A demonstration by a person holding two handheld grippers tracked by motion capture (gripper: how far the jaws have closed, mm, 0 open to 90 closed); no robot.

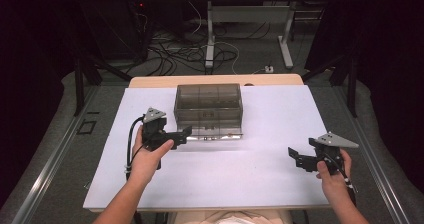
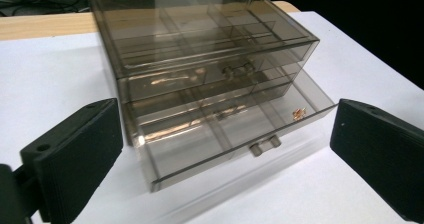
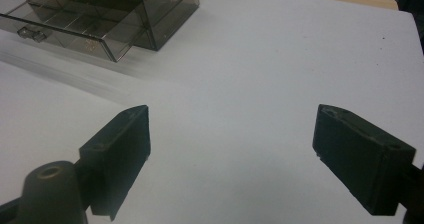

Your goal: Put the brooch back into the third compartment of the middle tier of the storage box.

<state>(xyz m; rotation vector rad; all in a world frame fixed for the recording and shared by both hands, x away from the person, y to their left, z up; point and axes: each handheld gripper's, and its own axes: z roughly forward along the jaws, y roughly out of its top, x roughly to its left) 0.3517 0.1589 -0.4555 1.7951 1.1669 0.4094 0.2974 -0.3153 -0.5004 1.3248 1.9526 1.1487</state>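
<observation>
The left black plastic tongs [image 1: 186, 132] and right black plastic tongs [image 1: 292, 154] have blocky ribbed jaws, grey three-cornered top plates, screw holes and black trailing cables; forearms are unsleeved.

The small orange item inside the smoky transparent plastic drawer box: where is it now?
In the left gripper view the small orange item lies in the pulled-out bottom drawer, at its front right corner, right of the drawer handle.

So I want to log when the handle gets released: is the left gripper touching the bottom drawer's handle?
Apart. In the left gripper view the left gripper has its jaws wide open, and the handle of the pulled-out bottom drawer sits between and beyond them with bare table either side.
</observation>
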